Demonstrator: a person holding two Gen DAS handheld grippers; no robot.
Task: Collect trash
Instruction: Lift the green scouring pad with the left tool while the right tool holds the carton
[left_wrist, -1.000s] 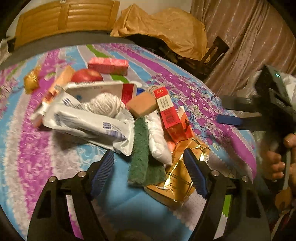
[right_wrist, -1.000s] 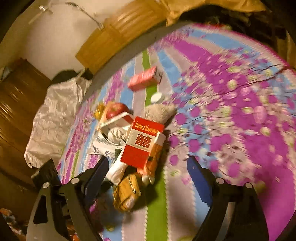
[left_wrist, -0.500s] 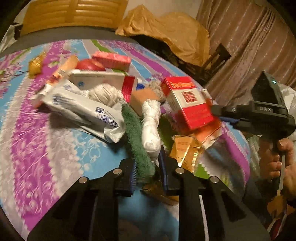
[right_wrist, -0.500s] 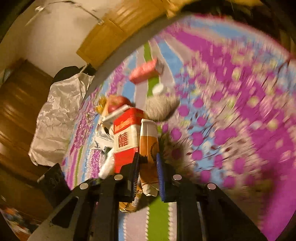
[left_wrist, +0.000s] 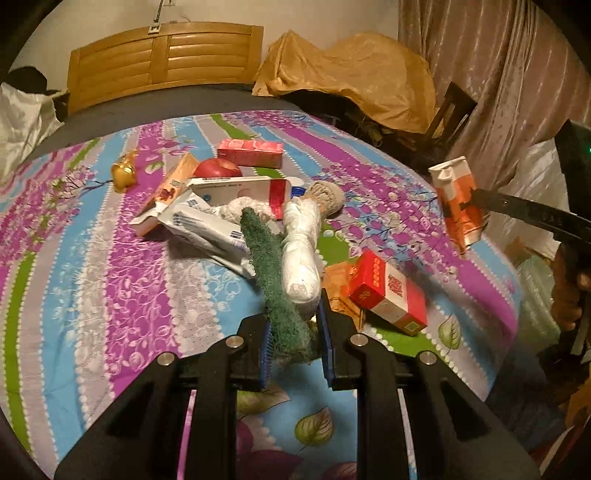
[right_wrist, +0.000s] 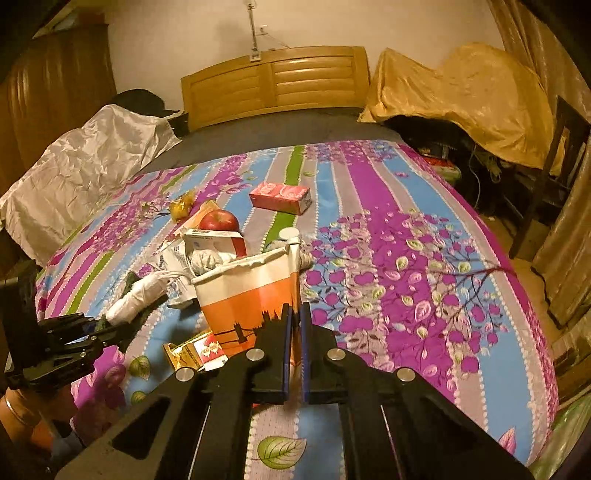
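A heap of trash lies on the striped bedspread (left_wrist: 92, 266). My left gripper (left_wrist: 295, 325) is shut on a green scouring pad (left_wrist: 269, 269) and a white rolled bag (left_wrist: 301, 243), lifting their near ends. My right gripper (right_wrist: 294, 321) is shut on an orange and white carton (right_wrist: 251, 291) and holds it above the bed; the carton also shows at the right of the left wrist view (left_wrist: 458, 203). A red cigarette box (left_wrist: 388, 291) lies on a gold wrapper beside the left gripper.
A red apple (left_wrist: 218, 170), a pink box (left_wrist: 251, 151), a white packet (left_wrist: 207, 229), a grey yarn ball (left_wrist: 328, 195) and a gold foil wrapper (left_wrist: 123, 173) lie further back. A wooden headboard (left_wrist: 166, 51) and a covered chair (left_wrist: 450, 110) stand behind.
My right gripper has lifted the orange carton out of the heap; the red cigarette box dropped onto the bed. My left gripper stays shut on the pad and bag and has lifted them.
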